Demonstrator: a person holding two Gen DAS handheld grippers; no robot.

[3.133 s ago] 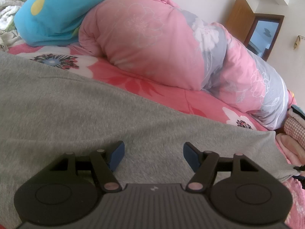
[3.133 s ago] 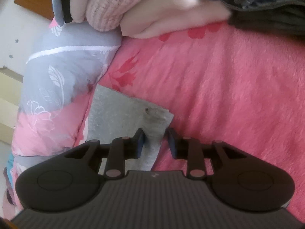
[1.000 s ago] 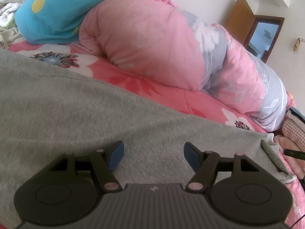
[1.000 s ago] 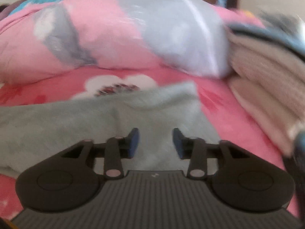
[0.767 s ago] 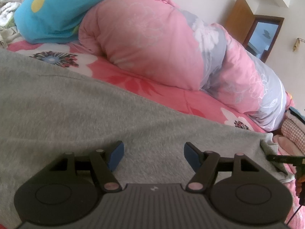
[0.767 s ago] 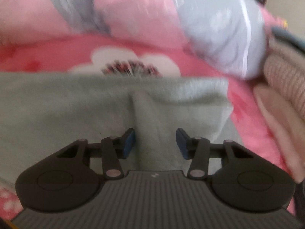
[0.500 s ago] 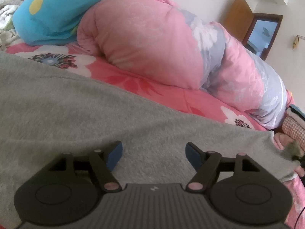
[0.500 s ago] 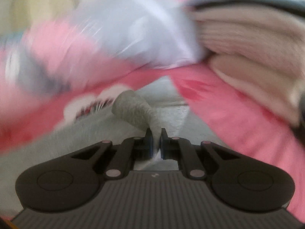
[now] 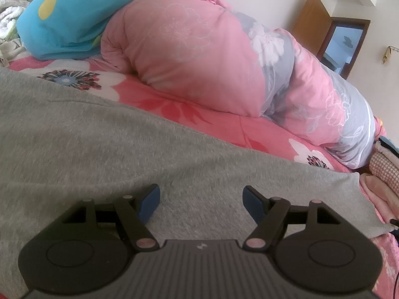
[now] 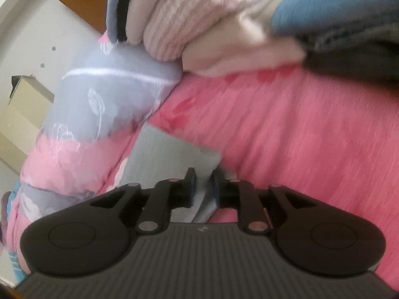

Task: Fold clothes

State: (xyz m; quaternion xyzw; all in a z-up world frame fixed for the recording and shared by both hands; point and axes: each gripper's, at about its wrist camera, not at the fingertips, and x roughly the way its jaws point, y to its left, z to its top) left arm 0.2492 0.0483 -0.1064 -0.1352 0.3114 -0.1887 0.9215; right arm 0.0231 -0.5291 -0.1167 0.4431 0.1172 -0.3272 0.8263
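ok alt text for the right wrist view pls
The right tool sits narrowly open around a fold of the grey garment, its jaws having just been opening, on a pink bedsheet. A stack of folded clothes and a pink-and-grey quilt lie beyond; the picture is tilted and blurred.

Grey garment (image 9: 104, 149): heathered knit, spread flat on the pink floral bed sheet (image 9: 199, 114); long edge runs alongside the sheet's rolled quilt (image 9: 199, 57); one corner (image 10: 172, 154) squared.
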